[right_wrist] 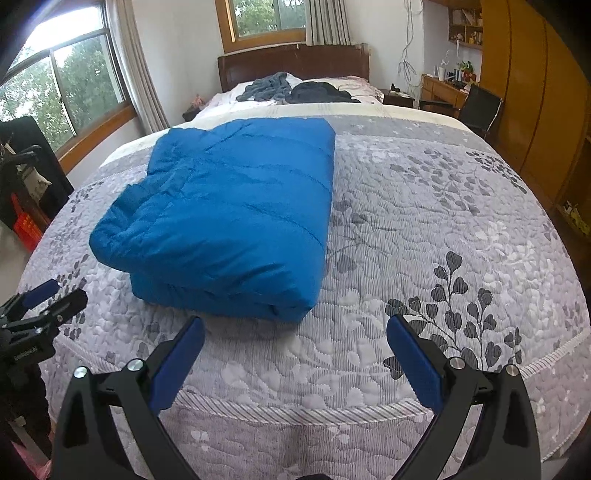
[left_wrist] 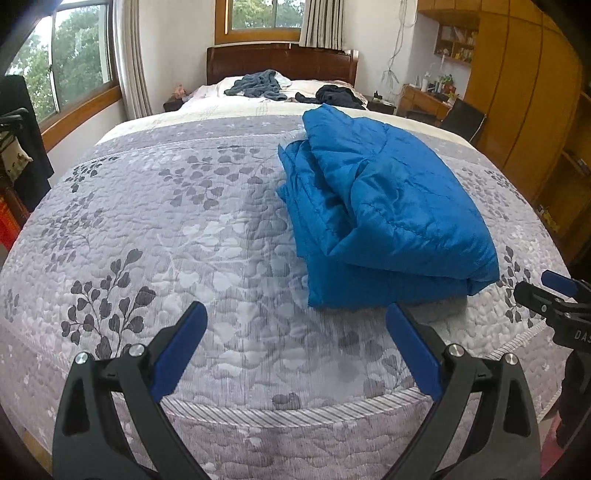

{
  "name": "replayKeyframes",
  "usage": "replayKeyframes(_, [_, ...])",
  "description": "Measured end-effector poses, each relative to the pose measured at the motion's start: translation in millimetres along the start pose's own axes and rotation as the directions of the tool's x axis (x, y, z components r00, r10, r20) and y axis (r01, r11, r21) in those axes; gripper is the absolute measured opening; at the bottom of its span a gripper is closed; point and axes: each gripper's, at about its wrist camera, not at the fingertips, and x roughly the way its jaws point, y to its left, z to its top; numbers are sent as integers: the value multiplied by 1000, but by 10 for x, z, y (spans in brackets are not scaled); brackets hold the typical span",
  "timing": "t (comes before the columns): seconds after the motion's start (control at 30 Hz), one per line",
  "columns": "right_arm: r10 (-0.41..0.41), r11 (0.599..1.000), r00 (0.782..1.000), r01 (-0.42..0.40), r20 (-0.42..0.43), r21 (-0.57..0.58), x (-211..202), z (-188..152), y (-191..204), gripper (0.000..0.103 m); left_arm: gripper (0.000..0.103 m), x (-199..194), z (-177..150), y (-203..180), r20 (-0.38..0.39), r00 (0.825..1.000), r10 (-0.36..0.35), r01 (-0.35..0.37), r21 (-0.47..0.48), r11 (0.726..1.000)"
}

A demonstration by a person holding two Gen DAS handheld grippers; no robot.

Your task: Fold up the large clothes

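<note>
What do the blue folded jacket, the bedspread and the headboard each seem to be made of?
Blue folded jacket: probably padded nylon or polyester; shiny shell, stitched puffy channels.
Bedspread: quilted woven fabric, likely cotton blend; matte, stitched ripples, printed grey leaves.
Headboard: dark wood, seemingly varnished; reddish-brown with slight gloss.

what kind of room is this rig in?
A home bedroom, most likely: a bed under a grey leaf-print quilted bedspread, a dark wooden headboard, curtained windows, and a wooden desk beside it.
</note>
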Motion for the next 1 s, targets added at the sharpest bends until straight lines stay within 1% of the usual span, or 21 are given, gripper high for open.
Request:
replayKeyframes(0.2, [-7, 1000, 1000, 7, -2, -9, 18, 1, -1, 99, 97, -12, 14, -36, 5, 1000, 8, -8, 12, 1000])
replayKeyframes(1.0, [-10, 1000, 1000, 9, -11, -22, 40, 7, 31, 99, 97, 33, 34, -16, -3, 1000, 18, -18, 8, 1000])
